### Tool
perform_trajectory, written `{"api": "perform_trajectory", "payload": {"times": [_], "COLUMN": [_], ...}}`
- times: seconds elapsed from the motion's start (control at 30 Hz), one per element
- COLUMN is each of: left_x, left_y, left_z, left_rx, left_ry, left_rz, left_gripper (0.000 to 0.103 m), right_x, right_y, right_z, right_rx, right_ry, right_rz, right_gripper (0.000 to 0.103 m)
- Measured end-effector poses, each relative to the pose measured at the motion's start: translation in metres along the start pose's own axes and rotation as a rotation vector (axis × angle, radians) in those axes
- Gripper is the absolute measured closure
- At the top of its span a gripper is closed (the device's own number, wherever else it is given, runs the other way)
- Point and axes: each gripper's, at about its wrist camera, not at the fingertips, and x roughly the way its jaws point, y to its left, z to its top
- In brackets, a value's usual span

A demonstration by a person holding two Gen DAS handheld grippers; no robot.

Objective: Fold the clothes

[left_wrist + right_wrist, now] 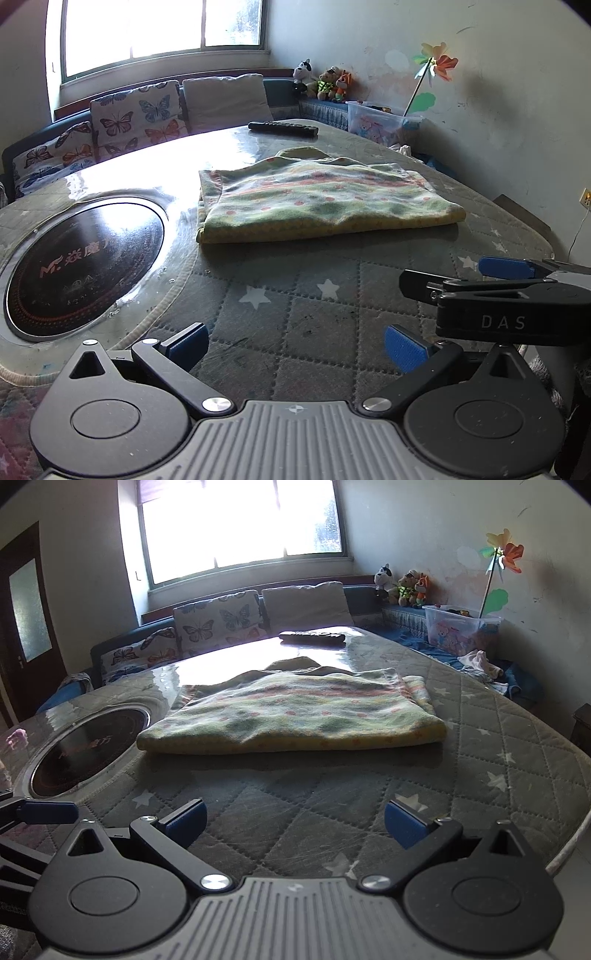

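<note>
- Two grippers hover over the near edge of the quilted table cover (325, 332): left gripper (295, 343) and right gripper (295, 821), both spread wide and empty.
- Folded green-and-yellow garment (317, 195) lies mid-table, beside the round inset cooktop (85, 266).
- Remote control (282, 128) rests near the far edge.

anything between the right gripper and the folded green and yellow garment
Nothing: in the right wrist view only bare grey quilted star-print table cover lies between the open right gripper and the folded green and yellow garment.
</note>
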Motion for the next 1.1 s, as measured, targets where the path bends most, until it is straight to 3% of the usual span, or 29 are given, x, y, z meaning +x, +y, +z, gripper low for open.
{"api": "perform_trajectory", "payload": {"times": [1.1], "left_x": [0.029], "left_y": [0.017], "left_z": [0.017], "left_rx": [0.024], "left_ry": [0.026], "left_rz": [0.014], "left_gripper": [0.0], "right_x": [0.041], "right_y": [0.006], "right_z": [0.014], "right_rx": [-0.006], "right_ry": [0.062], "right_rz": [-0.048], "right_gripper": [0.0]}}
